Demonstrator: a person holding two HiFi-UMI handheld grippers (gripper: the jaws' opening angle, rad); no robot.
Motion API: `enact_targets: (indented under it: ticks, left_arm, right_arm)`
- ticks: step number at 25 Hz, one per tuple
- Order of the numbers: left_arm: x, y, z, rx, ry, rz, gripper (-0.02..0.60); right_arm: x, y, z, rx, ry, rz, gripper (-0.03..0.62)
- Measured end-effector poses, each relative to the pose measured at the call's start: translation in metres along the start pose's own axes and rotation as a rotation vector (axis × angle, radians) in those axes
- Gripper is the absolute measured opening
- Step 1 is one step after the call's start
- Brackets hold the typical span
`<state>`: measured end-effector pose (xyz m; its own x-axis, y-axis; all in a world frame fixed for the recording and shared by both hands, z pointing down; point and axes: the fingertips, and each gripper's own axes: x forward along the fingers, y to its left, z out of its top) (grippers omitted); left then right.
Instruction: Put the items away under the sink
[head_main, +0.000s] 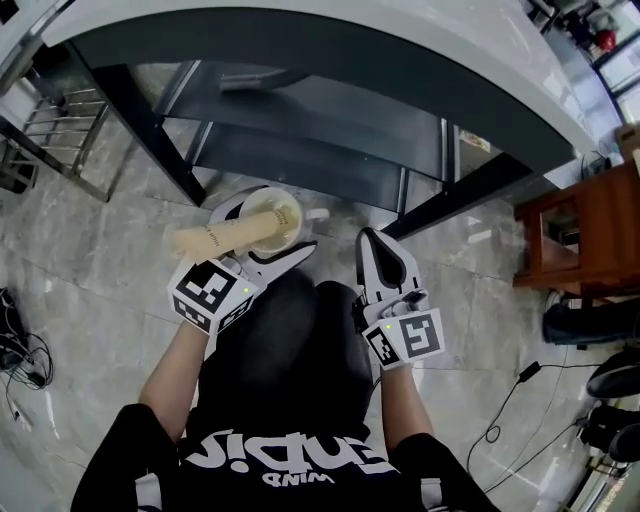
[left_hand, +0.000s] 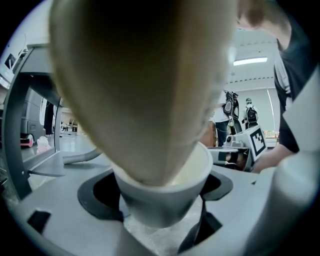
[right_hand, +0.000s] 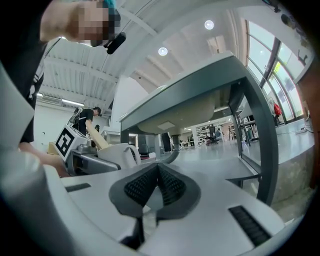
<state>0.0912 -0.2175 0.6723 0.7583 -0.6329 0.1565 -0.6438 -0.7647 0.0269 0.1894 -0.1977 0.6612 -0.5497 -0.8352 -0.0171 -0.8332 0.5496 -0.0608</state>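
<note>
A white mug (head_main: 283, 214) with a thick beige wooden handle (head_main: 222, 237) sticking out of it sits between the jaws of my left gripper (head_main: 262, 232), which is shut on it. In the left gripper view the mug (left_hand: 160, 197) fills the gap between the jaws, and the wooden handle (left_hand: 140, 85) looms toward the camera. My right gripper (head_main: 378, 242) is beside it, to the right, shut with its ribbed pads together and nothing between them (right_hand: 157, 187). Both are held low in front of the dark shelves (head_main: 300, 150) under the sink counter (head_main: 420, 50).
Black frame legs (head_main: 150, 140) flank the shelves. The sink bowl's underside and drain pipe (right_hand: 175, 150) show in the right gripper view. A wire rack (head_main: 60, 130) stands at the left, a wooden stool (head_main: 585, 235) and shoes (head_main: 600, 325) at the right, and cables (head_main: 15, 360) lie on the floor.
</note>
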Motion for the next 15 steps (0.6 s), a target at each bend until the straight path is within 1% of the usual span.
enact_targets:
  ticks: [4,9,15]
  left_arm:
    - [0.0031,-0.005,-0.0011,0.024,0.011,0.001,0.462]
    - [0.0002,-0.0079,0.0022,0.022,0.002,-0.003,0.462]
    - [0.0027,-0.0079,-0.0042,0.016,0.016,-0.005,0.462]
  right_arm:
    - [-0.0039,-0.0015,-0.0004,0.008,-0.015,0.004,0.018]
    - [-0.0076,-0.0007,-0.0003,0.015,-0.022,0.005,0.018]
    - [-0.0093,-0.0025,-0.0019,0.019,-0.019,-0.002,0.018]
